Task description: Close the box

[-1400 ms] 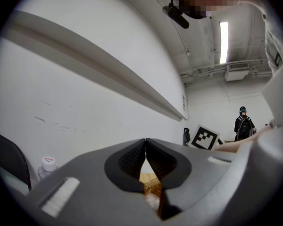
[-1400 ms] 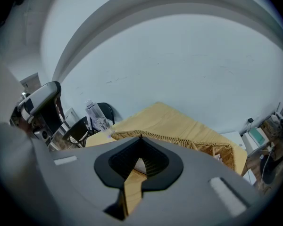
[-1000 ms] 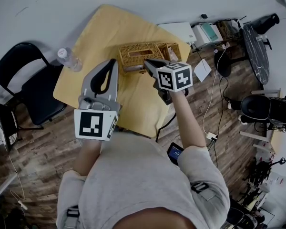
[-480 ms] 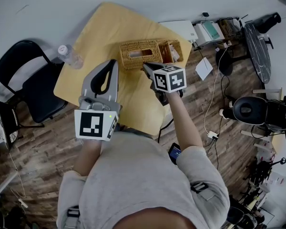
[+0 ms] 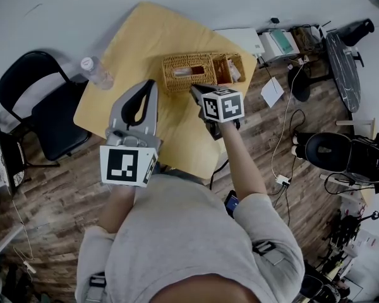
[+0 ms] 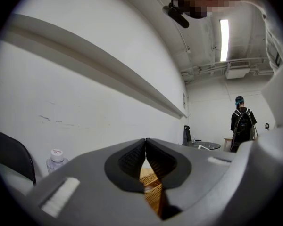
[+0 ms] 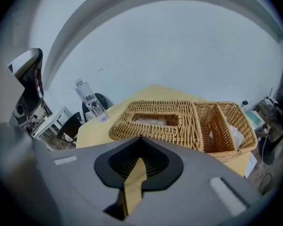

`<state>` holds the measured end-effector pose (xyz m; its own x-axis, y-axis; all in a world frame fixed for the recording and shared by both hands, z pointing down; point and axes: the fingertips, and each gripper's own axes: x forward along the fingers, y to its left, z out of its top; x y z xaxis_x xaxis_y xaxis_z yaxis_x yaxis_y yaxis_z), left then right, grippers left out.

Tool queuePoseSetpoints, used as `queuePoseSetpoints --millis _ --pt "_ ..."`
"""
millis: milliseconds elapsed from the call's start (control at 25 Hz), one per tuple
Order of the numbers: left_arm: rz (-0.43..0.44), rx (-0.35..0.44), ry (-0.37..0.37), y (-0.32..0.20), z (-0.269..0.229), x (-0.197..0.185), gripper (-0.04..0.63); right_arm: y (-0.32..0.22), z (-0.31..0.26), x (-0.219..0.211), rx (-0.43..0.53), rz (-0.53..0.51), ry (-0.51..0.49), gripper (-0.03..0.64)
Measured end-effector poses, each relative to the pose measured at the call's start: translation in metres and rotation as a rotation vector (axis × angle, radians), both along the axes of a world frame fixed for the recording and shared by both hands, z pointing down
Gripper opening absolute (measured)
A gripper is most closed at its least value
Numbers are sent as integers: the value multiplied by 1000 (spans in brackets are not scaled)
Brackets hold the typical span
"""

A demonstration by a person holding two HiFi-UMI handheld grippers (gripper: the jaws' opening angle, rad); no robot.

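A wicker box lies on the yellow table (image 5: 139,49). Its part with a slot on top (image 5: 189,71) (image 7: 153,124) sits on the left. Joined to it on the right is an open basket part (image 5: 230,68) (image 7: 224,126) with something white inside. My right gripper (image 5: 193,88) (image 7: 139,138) is shut and empty, its tip just at the near edge of the slotted part. My left gripper (image 5: 150,82) (image 6: 145,139) is shut and empty too, raised over the table to the left of the box. The left gripper view shows only a sliver of wicker (image 6: 148,182) under the jaws.
A plastic water bottle (image 5: 96,72) (image 7: 90,100) stands at the table's left edge. A black chair (image 5: 38,106) is to the left. Boxes, cables and gear (image 5: 275,43) lie on the wooden floor to the right. A person (image 6: 242,126) stands far off.
My right gripper has drawn back a little toward me from the box's near edge. The left gripper has stayed in place.
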<state>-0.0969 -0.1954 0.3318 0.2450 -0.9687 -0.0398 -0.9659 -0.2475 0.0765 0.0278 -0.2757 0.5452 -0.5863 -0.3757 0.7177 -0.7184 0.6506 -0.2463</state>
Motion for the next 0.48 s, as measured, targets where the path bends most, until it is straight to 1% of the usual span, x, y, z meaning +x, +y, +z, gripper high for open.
queuePoseSetpoints --millis 200,360,480 --pt "5 9 0 2 -2 -1 58 1 0 -1 28 9 7 17" --pt "20 14 -6 3 -4 2 58 5 -3 -3 84 -3 17 17" --pt "30 26 -9 5 -9 6 58 9 -14 -1 132 13 -8 18"
